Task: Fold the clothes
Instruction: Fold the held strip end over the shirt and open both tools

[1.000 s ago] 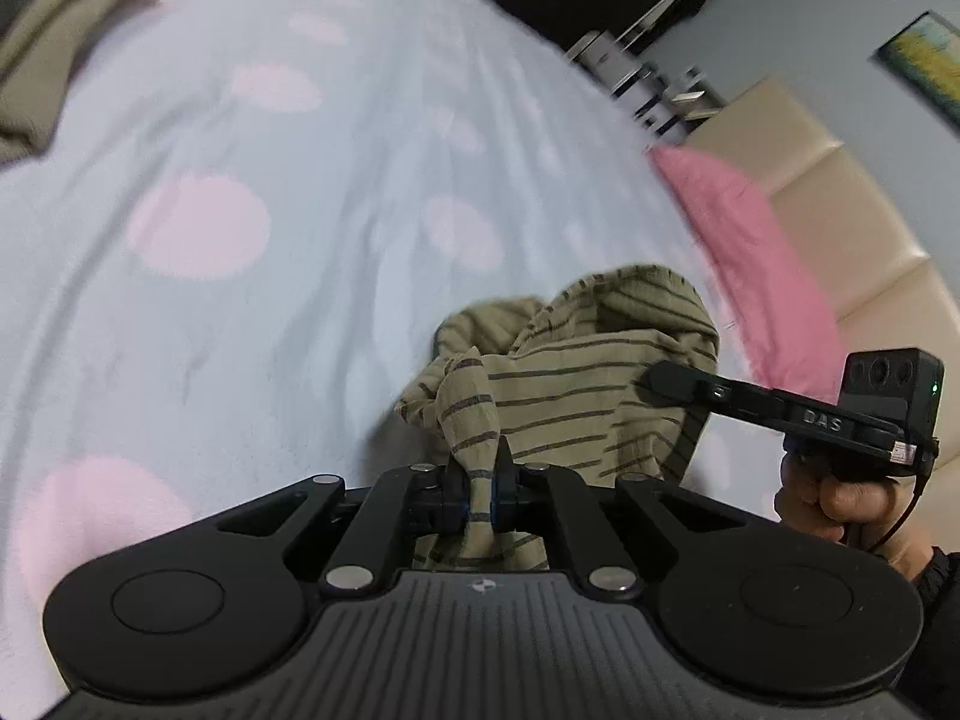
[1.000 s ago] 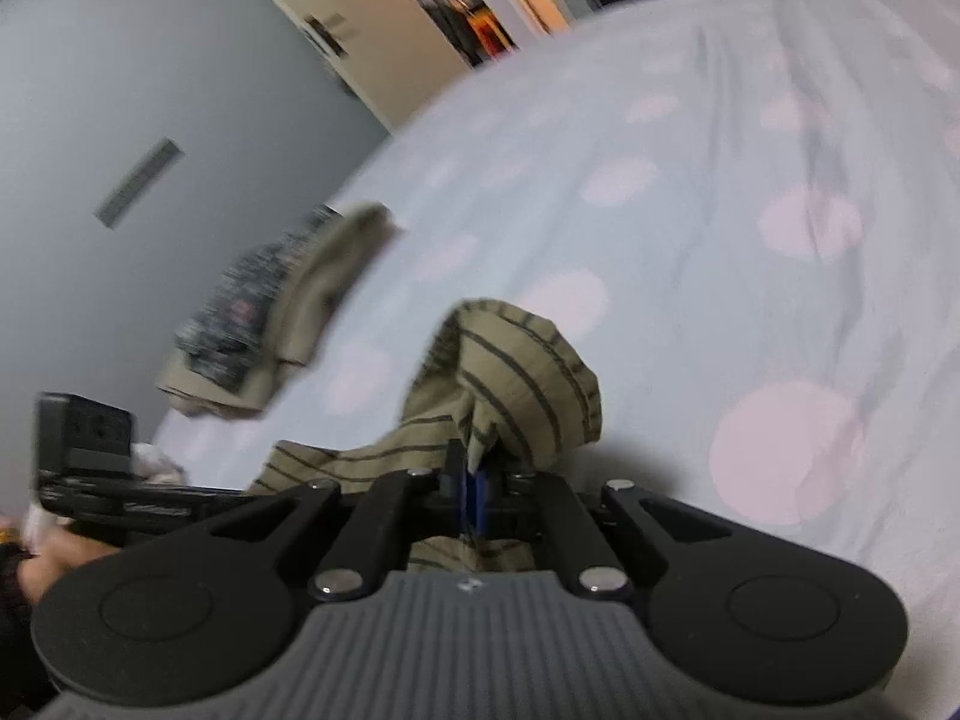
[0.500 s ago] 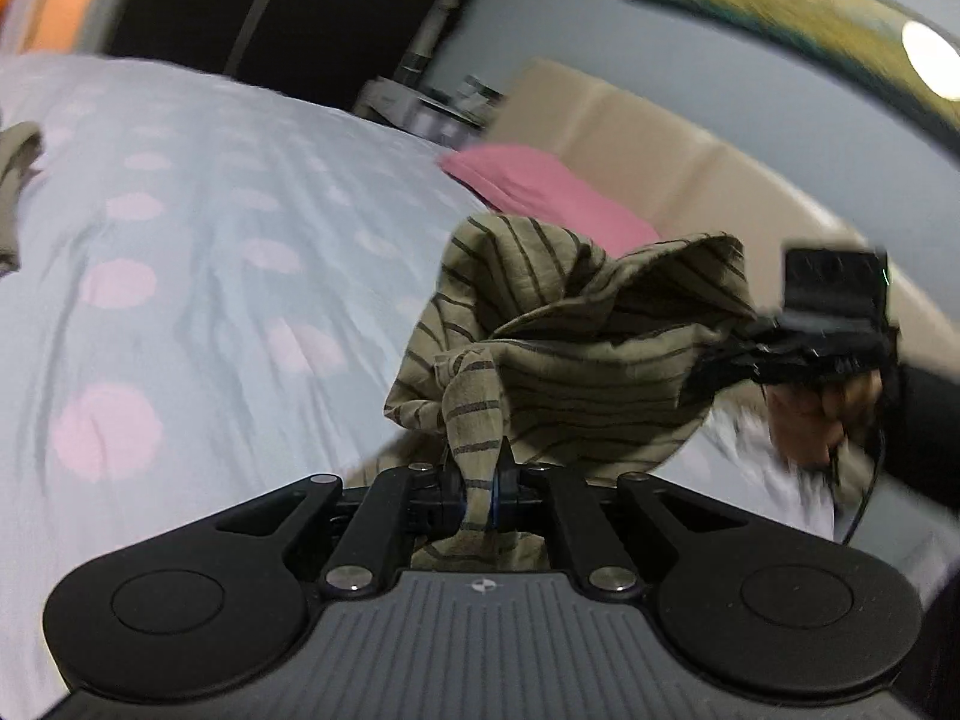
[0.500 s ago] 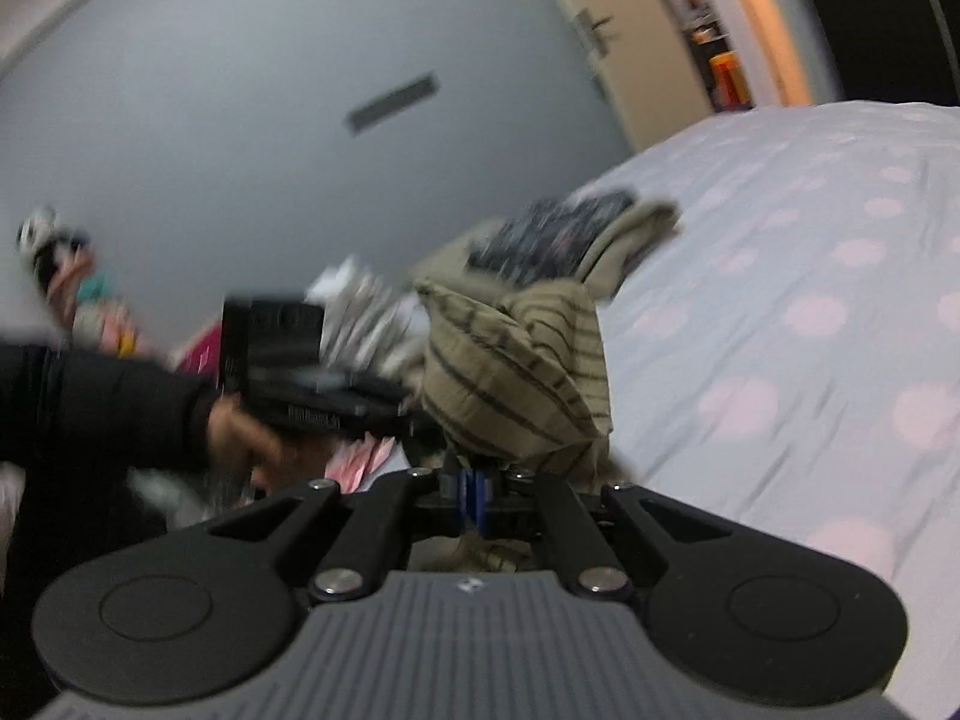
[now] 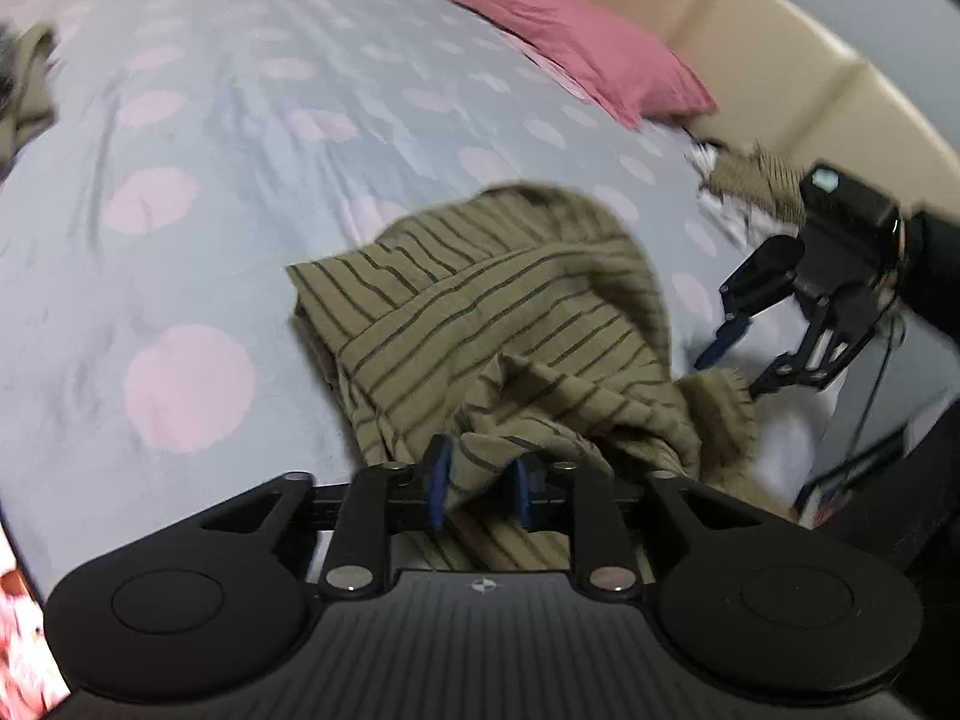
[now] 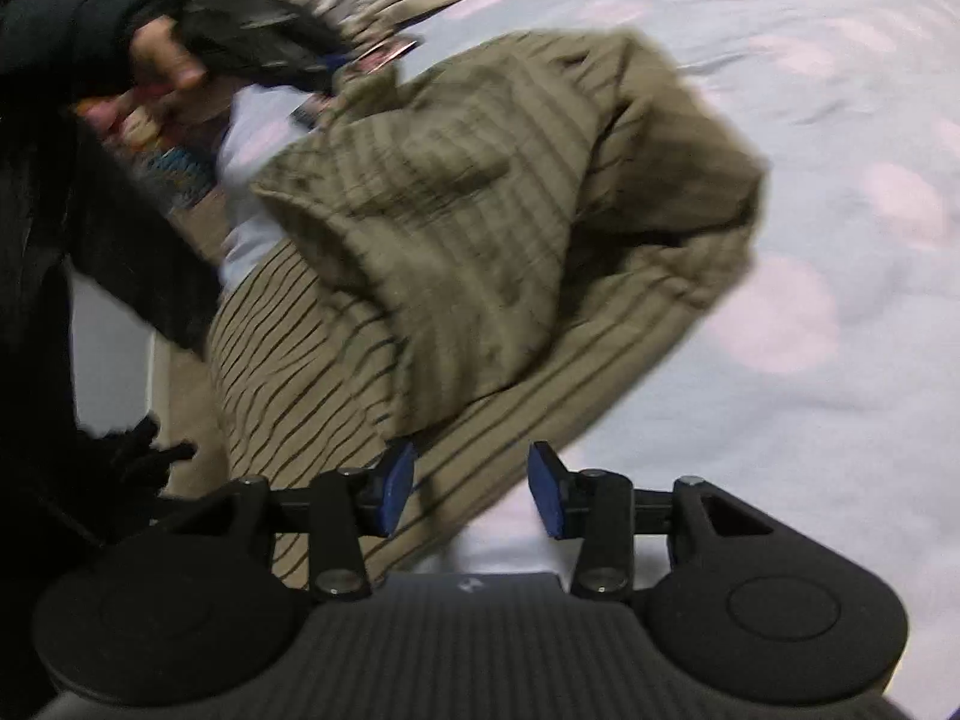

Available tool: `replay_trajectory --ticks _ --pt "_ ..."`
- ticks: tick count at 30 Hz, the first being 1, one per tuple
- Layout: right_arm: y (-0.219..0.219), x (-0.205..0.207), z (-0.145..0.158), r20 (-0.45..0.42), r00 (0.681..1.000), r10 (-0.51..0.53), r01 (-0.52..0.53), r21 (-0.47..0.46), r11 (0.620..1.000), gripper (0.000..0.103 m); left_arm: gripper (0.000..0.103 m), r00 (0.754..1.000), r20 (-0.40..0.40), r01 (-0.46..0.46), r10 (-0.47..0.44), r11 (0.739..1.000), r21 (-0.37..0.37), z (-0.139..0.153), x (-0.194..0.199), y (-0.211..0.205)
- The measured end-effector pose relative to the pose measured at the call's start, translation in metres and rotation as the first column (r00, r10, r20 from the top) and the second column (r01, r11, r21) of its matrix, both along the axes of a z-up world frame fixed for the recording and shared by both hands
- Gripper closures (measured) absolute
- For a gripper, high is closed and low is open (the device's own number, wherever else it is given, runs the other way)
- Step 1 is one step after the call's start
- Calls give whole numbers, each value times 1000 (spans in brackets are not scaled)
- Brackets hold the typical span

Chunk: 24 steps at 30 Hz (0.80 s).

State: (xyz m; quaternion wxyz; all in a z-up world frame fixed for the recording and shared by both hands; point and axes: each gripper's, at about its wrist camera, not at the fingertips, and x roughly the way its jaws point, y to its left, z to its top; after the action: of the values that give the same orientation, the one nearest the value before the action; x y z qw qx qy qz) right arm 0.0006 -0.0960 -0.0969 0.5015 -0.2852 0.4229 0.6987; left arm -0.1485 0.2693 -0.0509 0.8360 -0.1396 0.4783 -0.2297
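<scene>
The striped shirt [image 5: 510, 324] is lying crumpled in the centre of the left wrist view, on the dotted sheet [image 5: 240, 138], with one fold running down to the bottom centre, where the left gripper [image 5: 477, 489] is sitting. Its blue pads are standing a little apart with cloth passing between them; whether they are pinching it I cannot tell. At the right edge of that view the right gripper [image 5: 735, 342] is hovering just beside the shirt's right hem, its fingers spread and gripping nothing. In the right wrist view the right gripper [image 6: 471, 495] is showing its pads [image 6: 396, 489] wide apart at the bottom centre, with the shirt [image 6: 480, 198] filling the middle, blurred. A hand [image 6: 165, 63] in a dark sleeve [image 6: 60, 36] is holding the left gripper [image 6: 264, 42] at the upper left. A pink pillow [image 5: 576, 48] is lying at the upper right of the left wrist view.
</scene>
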Motion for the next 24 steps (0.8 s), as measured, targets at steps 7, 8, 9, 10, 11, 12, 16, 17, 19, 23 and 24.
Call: replay_trajectory --ticks 7,8,9,10,11,12,16,17,19,23,24 --pt "28 25 31 -16 956 -293 293 30 956 46 62 998 -9 -56 56 998 15 4 -2 10" --pt "32 29 35 -19 943 -333 333 34 942 45 62 996 -21 -87 87 996 6 -1 4 12" --pt "37 31 38 -26 929 -370 371 34 928 45 62 993 -36 -116 116 993 -5 -5 11 14" --pt "43 30 36 -45 916 -398 399 19 917 45 62 988 -51 -146 145 989 -16 -10 18 16" --pt "50 30 34 -64 902 -427 428 1 904 45 62 983 -67 -176 174 984 -26 -14 24 18" --pt "56 30 32 -79 888 -452 453 -15 891 45 62 976 -83 -206 202 978 -36 -19 31 20" --pt "77 31 23 -93 843 -530 528 -45 848 45 62 939 -149 -324 311 944 -70 -37 58 28" --pt "83 32 21 -91 829 -551 549 -53 834 50 62 927 -166 -353 337 933 -78 -42 65 30" --pt "87 35 18 -113 808 -579 575 -69 815 77 83 923 -159 -364 351 929 -64 -44 70 24" --pt "78 40 21 -149 802 -578 576 -64 815 96 101 944 -78 -324 320 945 -37 -38 63 1" --pt "72 41 26 -163 802 -574 575 -48 817 97 101 946 -52 -324 321 945 -50 -33 57 -1"
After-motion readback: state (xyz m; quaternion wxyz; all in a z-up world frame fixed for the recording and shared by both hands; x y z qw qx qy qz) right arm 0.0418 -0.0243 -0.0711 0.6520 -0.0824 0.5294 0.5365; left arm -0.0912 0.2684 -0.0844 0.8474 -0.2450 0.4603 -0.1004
